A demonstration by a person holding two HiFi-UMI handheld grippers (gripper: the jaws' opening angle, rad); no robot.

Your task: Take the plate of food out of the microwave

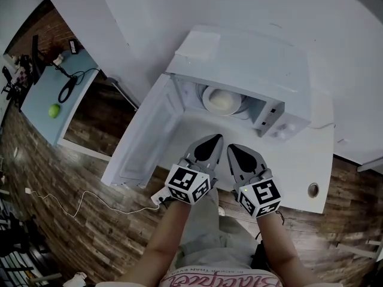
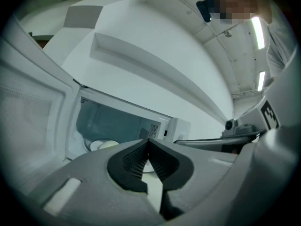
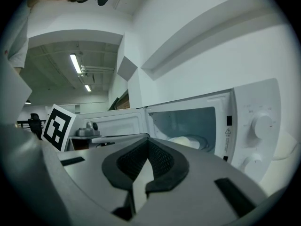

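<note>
Left gripper (image 1: 214, 140) and right gripper (image 1: 233, 150) both closed, empty; plate (image 1: 222, 100) at 12 o'clock inside open microwave (image 1: 239, 64), left marginally nearer.

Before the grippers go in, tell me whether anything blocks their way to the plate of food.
Nothing visible does. The door is swung wide left, the plate of food sits in the open microwave, and only bare counter lies before the left gripper and right gripper, both shut.
</note>
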